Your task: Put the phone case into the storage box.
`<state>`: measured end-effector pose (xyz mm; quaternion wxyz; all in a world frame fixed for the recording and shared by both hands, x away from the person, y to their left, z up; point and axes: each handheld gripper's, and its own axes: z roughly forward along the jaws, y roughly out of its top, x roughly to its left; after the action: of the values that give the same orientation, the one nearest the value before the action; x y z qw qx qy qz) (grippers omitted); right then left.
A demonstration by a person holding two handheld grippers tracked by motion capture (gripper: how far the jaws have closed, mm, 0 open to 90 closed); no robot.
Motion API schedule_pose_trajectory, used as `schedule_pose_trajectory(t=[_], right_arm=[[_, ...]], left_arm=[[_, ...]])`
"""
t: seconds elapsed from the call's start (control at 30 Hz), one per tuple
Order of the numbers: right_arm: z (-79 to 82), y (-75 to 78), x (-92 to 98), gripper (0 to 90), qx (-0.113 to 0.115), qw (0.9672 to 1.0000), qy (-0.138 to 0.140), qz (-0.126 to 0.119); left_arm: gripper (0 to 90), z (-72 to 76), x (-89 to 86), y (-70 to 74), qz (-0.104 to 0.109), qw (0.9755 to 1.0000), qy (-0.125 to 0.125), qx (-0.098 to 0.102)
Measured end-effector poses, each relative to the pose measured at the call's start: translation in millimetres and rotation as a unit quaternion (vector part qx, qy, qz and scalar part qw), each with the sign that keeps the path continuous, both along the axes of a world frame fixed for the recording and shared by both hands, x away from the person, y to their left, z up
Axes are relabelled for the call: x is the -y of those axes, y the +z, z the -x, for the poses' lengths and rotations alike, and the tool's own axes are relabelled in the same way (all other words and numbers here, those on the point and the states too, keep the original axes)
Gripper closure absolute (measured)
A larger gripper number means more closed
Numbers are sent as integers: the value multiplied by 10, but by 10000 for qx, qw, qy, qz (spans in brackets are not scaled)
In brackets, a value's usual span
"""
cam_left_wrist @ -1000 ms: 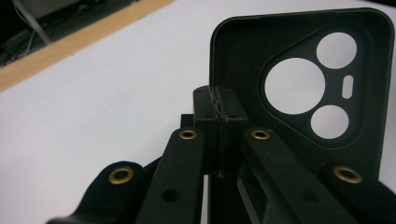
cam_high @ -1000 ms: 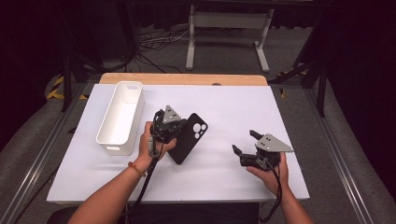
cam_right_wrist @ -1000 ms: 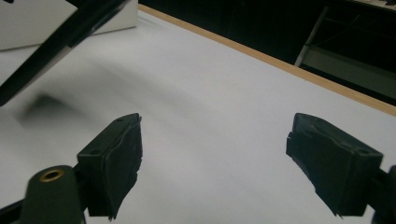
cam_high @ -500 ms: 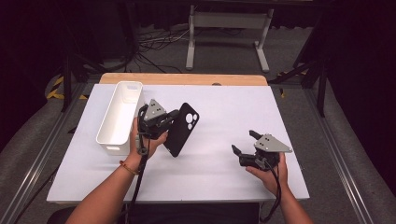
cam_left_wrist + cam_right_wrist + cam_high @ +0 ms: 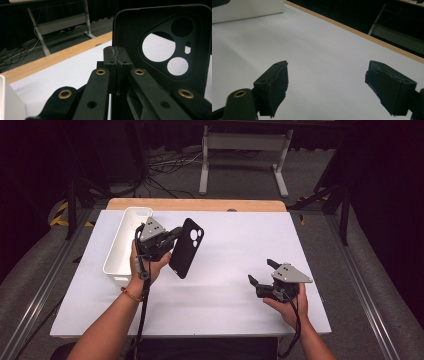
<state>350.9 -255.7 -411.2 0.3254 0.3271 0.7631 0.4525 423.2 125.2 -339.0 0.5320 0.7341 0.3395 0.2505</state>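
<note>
L gripper [image 5: 172,236] clamped tight on black phone case [image 5: 186,247], case up off the surface beside white bin [image 5: 120,245]. R gripper [image 5: 263,272] wide open, empty. Carry step; next, prob. swing over bin and let go.

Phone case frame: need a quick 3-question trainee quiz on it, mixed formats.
1. True or false: the left gripper is shut on the black phone case.
2. The white bin sits where relative to the case in the high view? A) left of it B) right of it C) under it
3. Fill in: the right gripper has its jaws ____ with nothing between them.

Key: 1 true; 2 A; 3 open.
</note>
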Motion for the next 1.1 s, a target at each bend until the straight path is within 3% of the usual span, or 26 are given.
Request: schedule_pose_trajectory(t=[0.17, 0.57, 1.1], right_arm=[[2, 4, -2, 181, -1, 10000, 18, 7], [-1, -7, -14, 181, -29, 10000, 56, 24], [-14, -30, -44, 181, -91, 9999, 112, 61]], left_arm=[[895, -34, -126, 118, 167, 9996, 185, 114], [895, -146, -376, 277, 311, 9975, 602, 204], [895, -346, -671, 399, 286, 9927, 1128, 318]])
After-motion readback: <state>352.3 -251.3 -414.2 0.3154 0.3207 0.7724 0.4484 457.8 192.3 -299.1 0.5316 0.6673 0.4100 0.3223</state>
